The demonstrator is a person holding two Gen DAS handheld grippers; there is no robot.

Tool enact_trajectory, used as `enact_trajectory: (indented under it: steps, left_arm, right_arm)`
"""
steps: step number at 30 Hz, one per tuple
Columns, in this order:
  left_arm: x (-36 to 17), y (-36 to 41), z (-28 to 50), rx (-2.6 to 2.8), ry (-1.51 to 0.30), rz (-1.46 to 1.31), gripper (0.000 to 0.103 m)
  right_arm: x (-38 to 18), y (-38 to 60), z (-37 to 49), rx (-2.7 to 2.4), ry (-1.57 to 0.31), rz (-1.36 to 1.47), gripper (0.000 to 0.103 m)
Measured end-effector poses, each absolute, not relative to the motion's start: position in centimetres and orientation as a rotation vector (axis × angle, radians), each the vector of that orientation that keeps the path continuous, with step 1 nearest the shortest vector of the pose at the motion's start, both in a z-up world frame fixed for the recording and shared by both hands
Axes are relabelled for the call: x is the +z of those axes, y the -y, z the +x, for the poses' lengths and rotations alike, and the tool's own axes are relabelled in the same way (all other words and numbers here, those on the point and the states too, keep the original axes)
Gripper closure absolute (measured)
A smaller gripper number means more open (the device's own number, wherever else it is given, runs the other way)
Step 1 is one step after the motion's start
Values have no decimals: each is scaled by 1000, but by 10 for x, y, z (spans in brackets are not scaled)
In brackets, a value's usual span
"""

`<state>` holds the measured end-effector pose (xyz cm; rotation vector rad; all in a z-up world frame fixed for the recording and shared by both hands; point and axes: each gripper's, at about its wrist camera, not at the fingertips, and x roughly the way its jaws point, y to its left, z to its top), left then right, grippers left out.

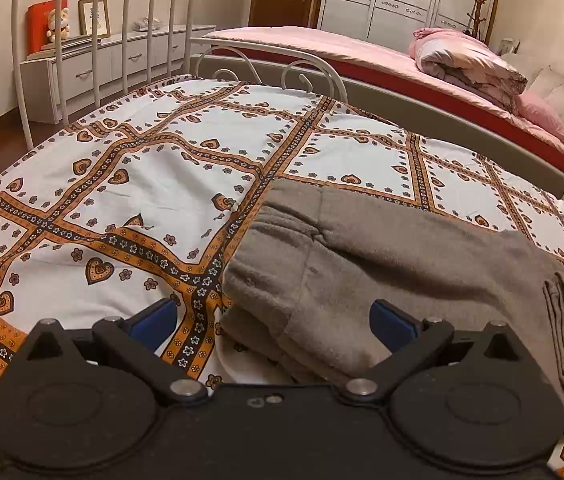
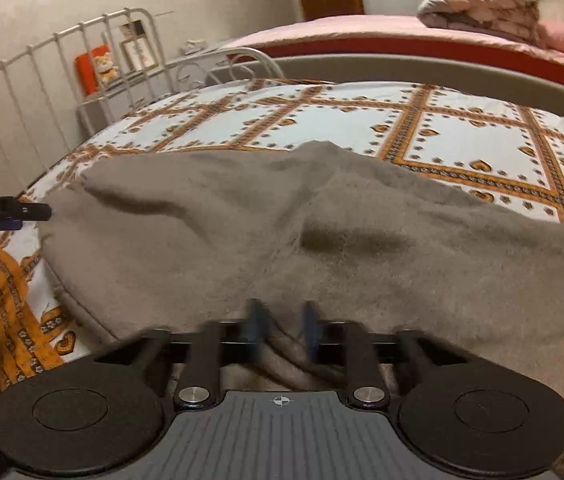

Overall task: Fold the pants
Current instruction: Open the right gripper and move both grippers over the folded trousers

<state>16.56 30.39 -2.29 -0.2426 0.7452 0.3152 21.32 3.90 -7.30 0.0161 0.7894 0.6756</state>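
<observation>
- Right gripper, nearest in its own view: jaws drawn close with a bunched ridge of grey cloth between them. It's clenched on the pants, pinching a fold at the near edge.
- Left gripper: jaws spread wide, released, nothing between the blue pads. The pants' near-left corner sits just ahead, toward 1 o'clock of it.
- In the right view the left gripper's tip shows at 9 o'clock, right at the pants' left edge; whether it touches I cannot tell.
- The pants lie on the bed, already doubled into a thick, soft stack, with layered edges showing at the near side and a loose flap at 3 o'clock in the left view.
- Judgement: a fold is under way, with the right side gripped and the left side still to be taken.
- To do it well: the left should bite through all layers at its corner, level with the right's hold, then both should lift and carry together so the edge stays straight.
- Risk: the fleece looks bulky and slippery in layers; a shallow pinch may grab only the top sheet and let the stack skew.
- Beyond, patterned bedspread runs to the metal rail at 11 o'clock; a pink bed lies farther at 1 o'clock.
</observation>
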Motion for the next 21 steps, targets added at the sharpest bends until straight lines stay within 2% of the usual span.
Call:
enact_trajectory:
  steps: [4, 6, 8, 10, 12, 14, 17, 19, 21]
  left_arm:
    - [-23, -304, 166, 314, -743, -237, 6]
    - [-24, -304, 167, 318, -746, -235, 6]
    - [-24, -304, 168, 319, -753, -243, 6]
    - [-25, -302, 169, 314, -758, -239, 6]
    - [-25, -298, 170, 301, -764, -223, 6]
    - [-26, -296, 170, 296, -771, -214, 6]
    - [-28, -297, 170, 297, -781, -215, 6]
    - [-30, -299, 171, 301, -791, -217, 6]
    - [-31, -299, 172, 306, -796, -215, 6]
  right_arm:
    - [-52, -31, 196, 745, -685, 10, 91]
    - [-55, -33, 192, 781, -705, -13, 91]
    - [-79, -39, 197, 812, -824, -54, 90]
    - [-77, -31, 196, 822, -793, -20, 88]
    - [-64, -13, 199, 816, -772, 69, 84]
    - [-49, 25, 199, 770, -688, 149, 84]
    - [-39, 85, 203, 578, -666, 148, 84]
    - [-49, 120, 218, 417, -741, 84, 84]
    - [-76, 146, 243, 403, -920, 92, 85]
